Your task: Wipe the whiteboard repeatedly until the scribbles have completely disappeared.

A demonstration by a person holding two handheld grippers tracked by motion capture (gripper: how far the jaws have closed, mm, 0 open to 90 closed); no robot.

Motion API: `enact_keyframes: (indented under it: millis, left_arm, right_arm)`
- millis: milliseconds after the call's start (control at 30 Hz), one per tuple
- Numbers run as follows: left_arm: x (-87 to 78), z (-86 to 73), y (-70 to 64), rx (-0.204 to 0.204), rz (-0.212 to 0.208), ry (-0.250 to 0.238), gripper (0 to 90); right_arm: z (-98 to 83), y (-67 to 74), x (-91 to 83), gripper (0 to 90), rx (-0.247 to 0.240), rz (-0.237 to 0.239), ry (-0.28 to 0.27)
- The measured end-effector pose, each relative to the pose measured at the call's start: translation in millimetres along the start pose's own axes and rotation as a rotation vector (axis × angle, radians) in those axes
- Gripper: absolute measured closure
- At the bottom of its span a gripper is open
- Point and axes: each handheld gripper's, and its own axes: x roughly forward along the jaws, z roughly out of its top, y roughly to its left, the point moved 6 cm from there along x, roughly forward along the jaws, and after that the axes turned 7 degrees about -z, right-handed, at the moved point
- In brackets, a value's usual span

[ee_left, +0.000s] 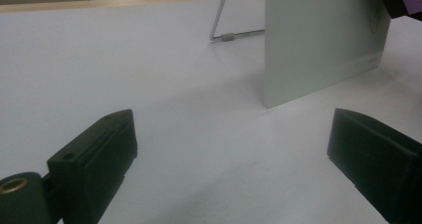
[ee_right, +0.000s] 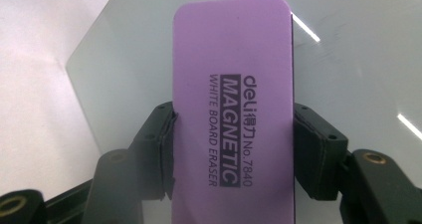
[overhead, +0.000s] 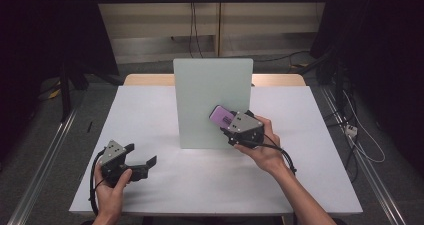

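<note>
**Eraser held at the whiteboard's face**

The right gripper (overhead: 231, 126) is clamped across the short sides of one purple eraser (ee_right: 234, 109), whose long axis runs on past the fingertips toward the one upright whiteboard (overhead: 200, 100). Whether its pad touches the board cannot be told. The left gripper (overhead: 142, 161), jaws wide apart and empty, rests on the table (overhead: 150, 115) well left of the board, so the right hand is nearer.
</note>
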Motion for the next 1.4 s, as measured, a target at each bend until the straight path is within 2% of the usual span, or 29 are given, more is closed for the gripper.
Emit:
enact_keyframes:
  millis: [167,233,267,367,467,567,700,867,1400]
  left_arm:
    - [-0.2,0.5,-0.2,0.003,-0.001,-0.003,5.4]
    - [-0.6,0.6,-0.1,0.003,0.001,-0.004,5.4]
    - [-0.7,0.3,0.2,0.003,0.0,-0.002,5.4]
    - [-1.0,0.0,1.0,0.005,0.002,-0.001,5.4]
    - [-0.5,-0.1,0.7,0.0,0.0,0.0,5.4]
    - [-0.1,0.2,-0.5,0.003,-0.003,0.0,5.4]
    - [-0.6,0.3,-0.3,0.002,0.0,-0.004,5.4]
    - [0.1,0.1,-0.5,0.002,-0.002,0.0,5.4]
    - [0.9,-0.4,-0.9,0.0,-0.004,0.003,5.4]
  right_arm:
    - [9.8,-18.7,-4.6,41.8,0.04,-0.049,-0.019]
    - [14.1,-27.2,-7.0,41.8,0.037,-0.08,-0.023]
    - [15.5,-30.2,-7.7,41.8,0.036,-0.087,-0.023]
    - [20.7,-42.8,-11.4,41.9,0.069,-0.111,-0.037]
    - [22.9,-47.4,-12.3,41.9,0.083,-0.118,-0.042]
    - [22.1,-45.9,-12.2,41.9,0.072,-0.127,-0.042]
    - [17.0,-40.6,-11.6,41.9,0.079,-0.115,-0.041]
    - [9.0,-27.5,-9.0,41.9,0.064,-0.093,-0.024]
    - [-16.5,19.3,1.8,41.9,0.012,0.023,0.048]
